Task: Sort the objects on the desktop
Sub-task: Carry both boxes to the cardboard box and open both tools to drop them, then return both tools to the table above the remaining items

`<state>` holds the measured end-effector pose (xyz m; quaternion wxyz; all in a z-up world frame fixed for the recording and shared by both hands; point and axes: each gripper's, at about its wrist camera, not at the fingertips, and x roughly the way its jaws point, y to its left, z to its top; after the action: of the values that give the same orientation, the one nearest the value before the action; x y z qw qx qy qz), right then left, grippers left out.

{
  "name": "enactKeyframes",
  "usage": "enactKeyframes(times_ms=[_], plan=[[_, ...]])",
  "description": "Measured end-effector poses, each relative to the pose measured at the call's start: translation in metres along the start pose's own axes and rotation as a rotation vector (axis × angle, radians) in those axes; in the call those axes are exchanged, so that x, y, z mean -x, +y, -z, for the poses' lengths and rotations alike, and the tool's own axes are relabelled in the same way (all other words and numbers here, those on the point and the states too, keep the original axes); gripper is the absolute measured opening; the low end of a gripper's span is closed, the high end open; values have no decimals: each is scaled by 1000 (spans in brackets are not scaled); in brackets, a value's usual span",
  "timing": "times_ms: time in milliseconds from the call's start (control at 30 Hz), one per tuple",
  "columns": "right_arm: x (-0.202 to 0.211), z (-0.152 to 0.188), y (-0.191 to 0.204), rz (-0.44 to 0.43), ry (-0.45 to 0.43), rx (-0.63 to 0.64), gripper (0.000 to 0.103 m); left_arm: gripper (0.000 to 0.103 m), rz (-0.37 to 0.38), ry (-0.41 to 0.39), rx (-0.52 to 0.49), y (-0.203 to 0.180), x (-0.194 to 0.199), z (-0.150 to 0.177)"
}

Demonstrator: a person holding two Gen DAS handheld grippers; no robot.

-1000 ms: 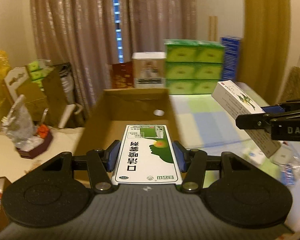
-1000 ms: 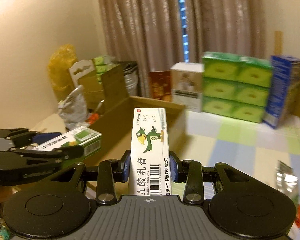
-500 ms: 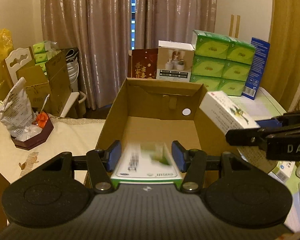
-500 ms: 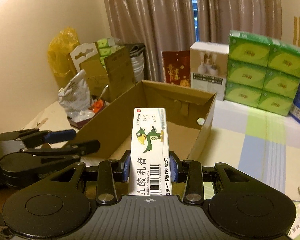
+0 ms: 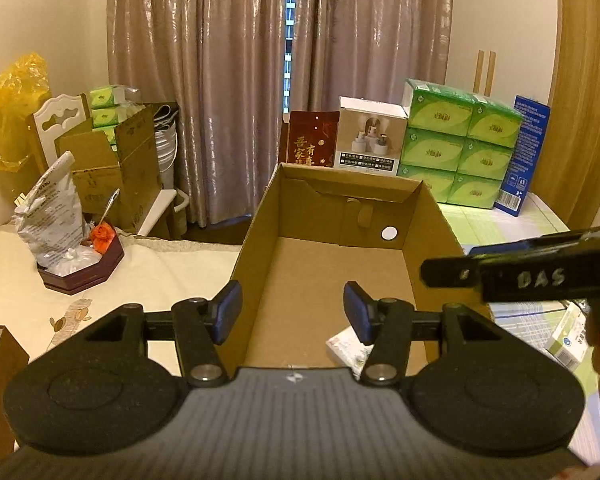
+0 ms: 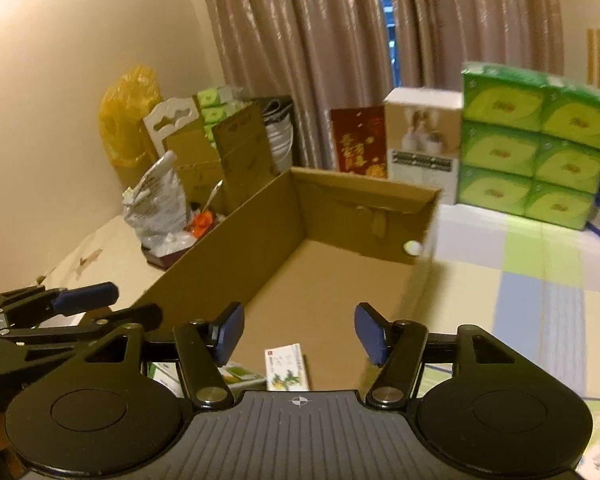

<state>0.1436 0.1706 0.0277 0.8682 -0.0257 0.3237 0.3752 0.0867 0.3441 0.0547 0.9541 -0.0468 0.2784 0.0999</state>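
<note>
An open cardboard carton (image 5: 260,232) stands straight ahead in both views. My left gripper (image 5: 292,312) hangs open over its near end with nothing between the pads. My right gripper (image 6: 300,332) is opening its jaws, and nothing is between them. Below it, on the carton floor, lies the white ointment box with a parrot (image 6: 286,368), and left of that a green-and-white medicine box (image 6: 236,376). A white box corner (image 5: 346,350) shows beside my left gripper's right finger. The right gripper (image 5: 448,260) reaches in from the right, the left gripper (image 6: 138,302) from the left.
Green tissue packs (image 5: 460,152), a blue box (image 5: 524,160), a white product box (image 5: 368,140) and a red pouch (image 5: 310,142) stand behind the carton. A dark tray with a plastic bag (image 5: 72,248) sits left. Small medicine boxes (image 5: 568,340) lie right of the carton.
Both grippers moved in over the carton. The left let go of the green-and-white box, then the right opened and dropped the parrot box; both boxes now lie in the carton.
</note>
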Motion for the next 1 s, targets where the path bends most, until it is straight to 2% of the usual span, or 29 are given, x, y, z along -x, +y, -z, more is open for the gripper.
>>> enactKeyframes(times_ms=[200,267,467,600,767,933,1000], plan=[[60,29,-24,39,-34,-75,68,52,3,-3,10,-12,25,7],[84,44,-33,63,-48,-100,73,53,11,-6,20,-18,37,12],[157,97,-70,186,-67,-134,83,64,32,-23,37,-44,75,24],[203,136,-105,307,-57,-165,88,72,48,-39,-2,-75,99,35],[250,176,-150,435,-37,-259,92,85,113,-21,-15,-120,116,54],[287,201,-180,500,-48,-331,101,99,190,11,-37,-166,120,76],[297,207,-187,515,-54,-351,101,102,221,31,-46,-181,118,84]])
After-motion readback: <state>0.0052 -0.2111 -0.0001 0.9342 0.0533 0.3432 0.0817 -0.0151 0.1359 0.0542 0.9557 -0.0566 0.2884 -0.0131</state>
